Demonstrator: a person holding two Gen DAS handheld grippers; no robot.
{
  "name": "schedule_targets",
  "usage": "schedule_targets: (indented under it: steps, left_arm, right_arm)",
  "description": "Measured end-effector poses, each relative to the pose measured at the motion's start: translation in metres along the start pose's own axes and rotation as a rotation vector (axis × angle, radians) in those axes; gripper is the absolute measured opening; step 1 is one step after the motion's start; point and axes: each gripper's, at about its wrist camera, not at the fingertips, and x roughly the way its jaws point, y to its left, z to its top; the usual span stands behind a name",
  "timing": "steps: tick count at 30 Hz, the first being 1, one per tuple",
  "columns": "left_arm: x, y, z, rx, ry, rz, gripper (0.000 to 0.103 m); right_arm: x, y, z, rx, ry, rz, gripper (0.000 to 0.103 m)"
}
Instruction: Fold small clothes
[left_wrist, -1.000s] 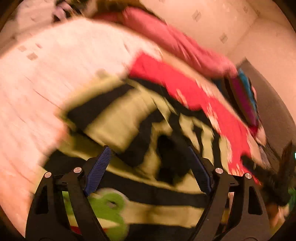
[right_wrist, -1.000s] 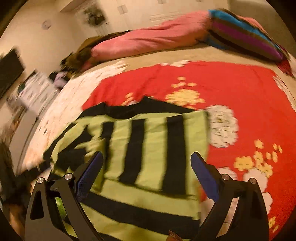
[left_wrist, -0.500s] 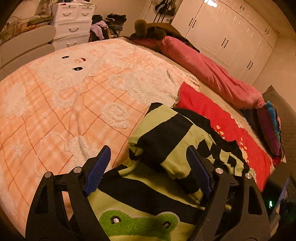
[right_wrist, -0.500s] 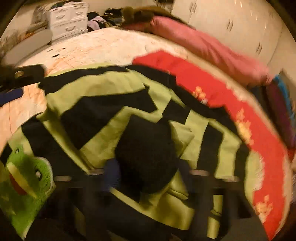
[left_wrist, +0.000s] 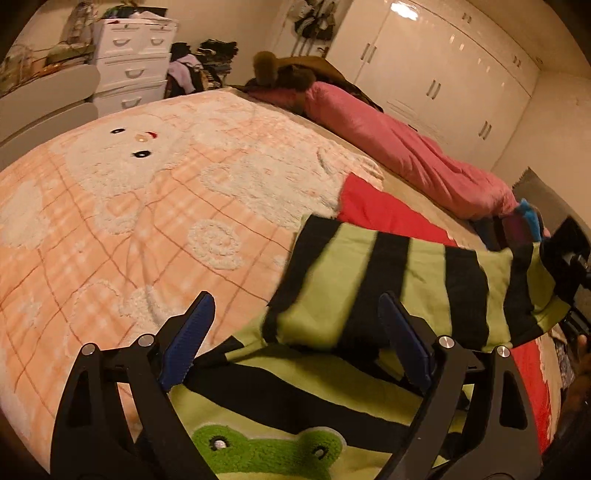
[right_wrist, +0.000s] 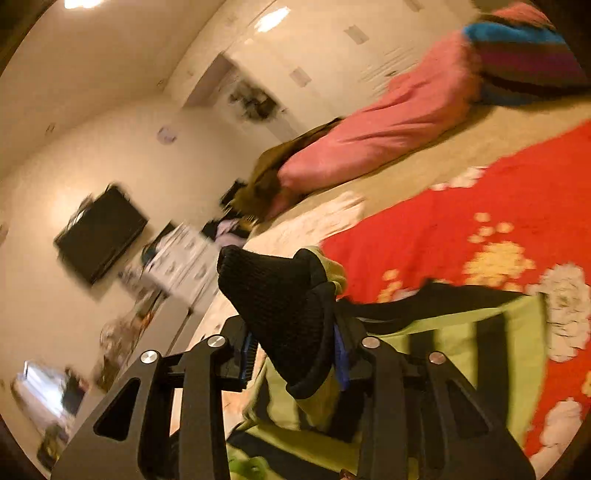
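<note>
A small green and black striped sweater (left_wrist: 391, 291) with a green frog patch (left_wrist: 266, 450) lies on the bed. My left gripper (left_wrist: 291, 339) is open and empty, low over the sweater's body. One sleeve is stretched across to the right. My right gripper (right_wrist: 293, 350) is shut on the sleeve's black cuff (right_wrist: 280, 295) and holds it lifted and tilted above the sweater (right_wrist: 461, 343). The right gripper also shows at the right edge of the left wrist view (left_wrist: 569, 258).
The bed carries a peach plaid blanket (left_wrist: 129, 206) on the left and a red flowered blanket (right_wrist: 498, 206) on the right. A pink duvet roll (left_wrist: 399, 147) lies along the far side. White drawers (left_wrist: 129, 66) and wardrobes stand beyond.
My right gripper has closed on the sleeve cuff and lifted it, pulling the sleeve out to the right across the sweater. My left gripper has stayed open over the sweater.
</note>
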Motion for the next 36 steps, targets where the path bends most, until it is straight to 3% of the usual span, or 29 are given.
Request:
schedule_targets:
  steps: [2, 6, 8, 14, 18, 22, 23, 24, 25, 26, 31, 36]
  left_arm:
    - [0.003, -0.006, -0.002, 0.023, 0.015, -0.004, 0.083]
    - [0.015, -0.022, -0.007, 0.088, 0.070, -0.010, 0.083]
    - [0.022, -0.034, -0.009, 0.127, 0.101, -0.006, 0.083]
    - [0.044, -0.083, -0.007, 0.253, 0.167, -0.009, 0.083]
    - [0.073, -0.111, -0.007, 0.322, 0.231, 0.006, 0.083]
    - [0.104, -0.114, -0.015, 0.298, 0.290, 0.018, 0.083]
    - [0.108, -0.114, -0.018, 0.309, 0.290, 0.030, 0.083]
    - [0.111, -0.113, -0.022, 0.328, 0.290, 0.041, 0.083]
    - [0.115, -0.111, -0.028, 0.355, 0.292, 0.059, 0.083]
    - [0.115, -0.109, -0.030, 0.364, 0.291, 0.064, 0.083]
    - [0.114, -0.095, -0.027, 0.329, 0.278, 0.051, 0.083]
    - [0.115, -0.092, -0.027, 0.322, 0.276, 0.041, 0.083]
  right_arm:
    - [-0.006, -0.031, -0.005, 0.073, 0.026, -0.052, 0.053]
    - [-0.013, -0.090, -0.035, 0.195, 0.112, -0.232, 0.062]
    - [-0.028, -0.113, -0.045, 0.249, 0.103, -0.294, 0.069]
    - [-0.058, -0.114, -0.047, 0.193, 0.076, -0.372, 0.069]
    - [-0.042, -0.105, -0.046, 0.188, 0.104, -0.338, 0.073]
    - [-0.012, -0.107, -0.043, 0.154, 0.164, -0.417, 0.074]
    - [-0.006, -0.108, -0.044, 0.150, 0.178, -0.431, 0.071]
    - [0.002, -0.110, -0.045, 0.139, 0.212, -0.435, 0.059]
    - [0.009, -0.110, -0.046, 0.122, 0.243, -0.415, 0.020]
    - [0.011, -0.110, -0.048, 0.109, 0.260, -0.408, 0.015]
    - [-0.018, -0.100, -0.037, 0.088, 0.162, -0.343, 0.015]
    - [-0.009, -0.123, -0.049, 0.092, 0.259, -0.456, 0.017]
